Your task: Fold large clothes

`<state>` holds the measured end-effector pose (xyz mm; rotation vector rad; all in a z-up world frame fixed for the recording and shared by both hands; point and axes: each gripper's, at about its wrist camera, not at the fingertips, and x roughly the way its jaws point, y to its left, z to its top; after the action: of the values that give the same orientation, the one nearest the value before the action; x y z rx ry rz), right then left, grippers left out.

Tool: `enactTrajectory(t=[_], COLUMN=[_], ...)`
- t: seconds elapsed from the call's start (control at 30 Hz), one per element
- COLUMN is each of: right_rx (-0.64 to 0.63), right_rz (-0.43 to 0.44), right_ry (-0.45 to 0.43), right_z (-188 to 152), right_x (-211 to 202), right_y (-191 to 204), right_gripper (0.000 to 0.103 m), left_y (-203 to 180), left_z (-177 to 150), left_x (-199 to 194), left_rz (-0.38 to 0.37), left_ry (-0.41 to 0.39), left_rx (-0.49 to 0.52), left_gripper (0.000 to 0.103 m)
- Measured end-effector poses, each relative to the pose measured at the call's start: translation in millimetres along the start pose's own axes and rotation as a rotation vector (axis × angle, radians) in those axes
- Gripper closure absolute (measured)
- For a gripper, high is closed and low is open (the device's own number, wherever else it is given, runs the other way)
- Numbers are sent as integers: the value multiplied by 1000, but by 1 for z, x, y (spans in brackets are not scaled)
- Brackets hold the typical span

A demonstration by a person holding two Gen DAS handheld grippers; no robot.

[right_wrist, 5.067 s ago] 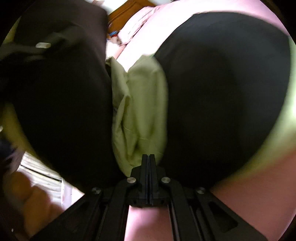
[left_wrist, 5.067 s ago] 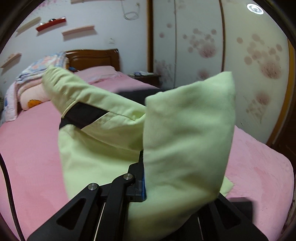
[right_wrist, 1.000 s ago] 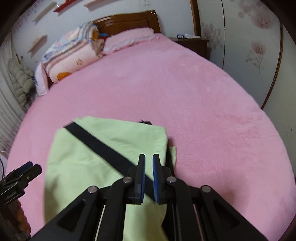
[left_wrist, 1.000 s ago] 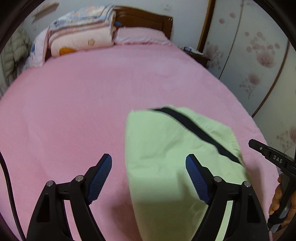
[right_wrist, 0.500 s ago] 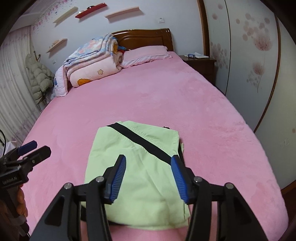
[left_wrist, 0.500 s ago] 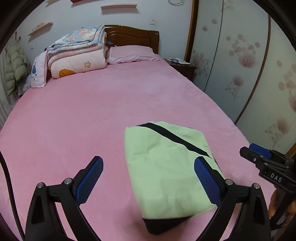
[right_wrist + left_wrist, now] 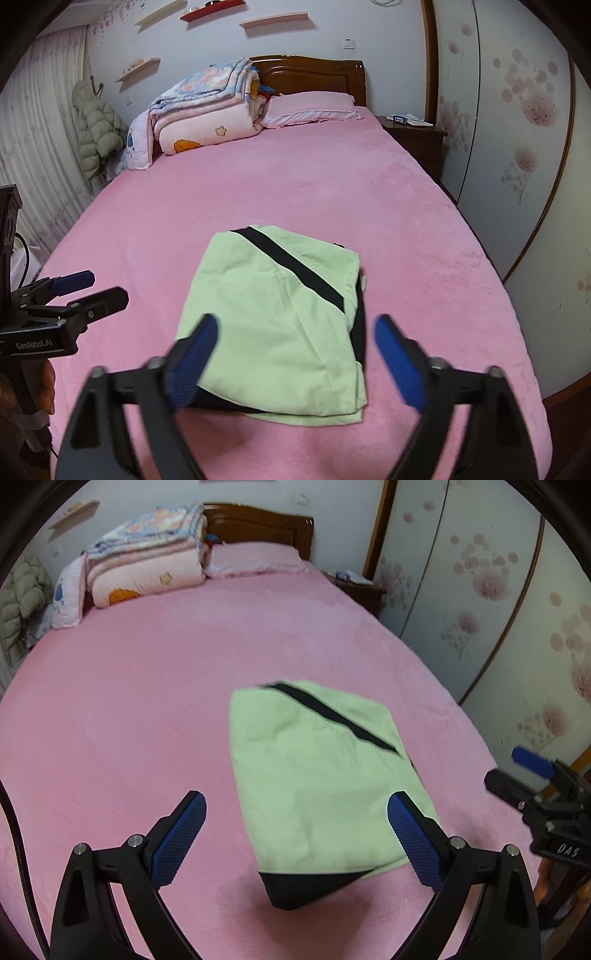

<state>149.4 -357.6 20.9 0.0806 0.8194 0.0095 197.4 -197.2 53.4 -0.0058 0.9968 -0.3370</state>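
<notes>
Bedspread [image 7: 332, 192] in pink lies flat under everything you have done. On it, near the foot end, rests the green garment [image 7: 280, 317], folded into a compact rectangle with a black stripe across it; folding looks finished. Your left gripper [image 7: 295, 834] hangs above it, fingers wide apart, empty. Your right gripper [image 7: 295, 354] has just been opening, nothing between its pads.

Pink bed [image 7: 295, 192], wooden headboard [image 7: 314, 74], floral wardrobe doors [image 7: 517, 110], perhaps curtains [image 7: 33, 166]
</notes>
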Motion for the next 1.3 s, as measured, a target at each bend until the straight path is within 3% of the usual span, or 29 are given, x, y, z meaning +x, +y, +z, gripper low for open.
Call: enactTrajectory(t=[0.2, 0.3, 0.4, 0.5, 0.73, 0.83, 1.0, 1.13, 1.2, 1.27, 1.3], right_rx=[13, 33, 73, 146, 382, 409, 432, 463, 468, 449, 441], right_rz=[13, 46, 70, 115, 276, 327, 401, 493, 548, 578, 580], right_ry=[30, 48, 66, 118, 319, 361, 455, 468, 478, 489, 493], right_z=[-13, -18, -23, -24, -28, -31, -41, -44, -44, -44, -44], right_x=[23, 39, 60, 89, 172, 195, 226, 239, 246, 253, 256], right_y=[-21, -34, -51, -72, -124, -132, -135, -135, -129, -121, -117], right_gripper=[9, 8, 8, 8, 8, 8, 8, 9, 13, 28, 29], left_y=[7, 12, 19, 25, 50, 57, 65, 65, 63, 62, 61], left_z=[-12, -13, -12, -13, -16, -19, -28, -33, -35, -36, -36], left_x=[35, 53, 79, 111, 168, 186, 209, 219, 224, 227, 228], left_rz=[11, -37, -128, -158, -200, -204, -292, -329, -345, -352, -356], left_ry=[33, 53, 126, 210, 286, 315, 340, 345, 345, 343, 343], left_rx=[-1, -21, -61, -85, -202, -217, -276, -293, -298, -300, -301], left_gripper=[5, 5, 5, 5, 5, 5, 4, 2, 2, 2, 2])
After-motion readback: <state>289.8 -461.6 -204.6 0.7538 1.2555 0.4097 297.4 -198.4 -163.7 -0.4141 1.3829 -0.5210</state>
